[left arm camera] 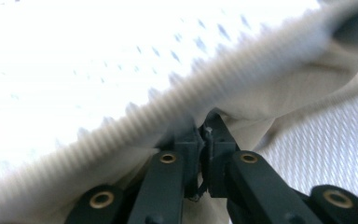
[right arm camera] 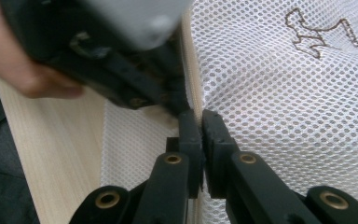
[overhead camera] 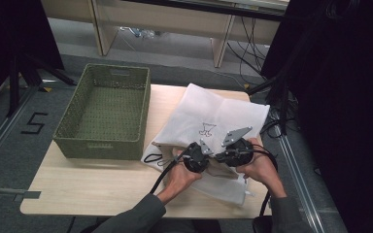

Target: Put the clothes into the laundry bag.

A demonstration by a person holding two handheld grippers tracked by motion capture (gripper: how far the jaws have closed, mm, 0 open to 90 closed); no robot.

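Both my grippers, left [overhead camera: 200,154] and right [overhead camera: 229,151]: fingers clamped on white mesh laundry bag [overhead camera: 213,114] | desk [overhead camera: 102,182] | green basket [overhead camera: 108,110] left, apart.

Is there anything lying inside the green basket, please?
No, the basket in the high view shows only its bare woven floor and walls.

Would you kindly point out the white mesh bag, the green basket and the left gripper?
white mesh bag [overhead camera: 213,109]: high view, flat upper panel.
green basket [overhead camera: 97,148]: high view, near wall.
left gripper [left arm camera: 205,135]: left gripper view, between the jaw tips, pinching fabric.
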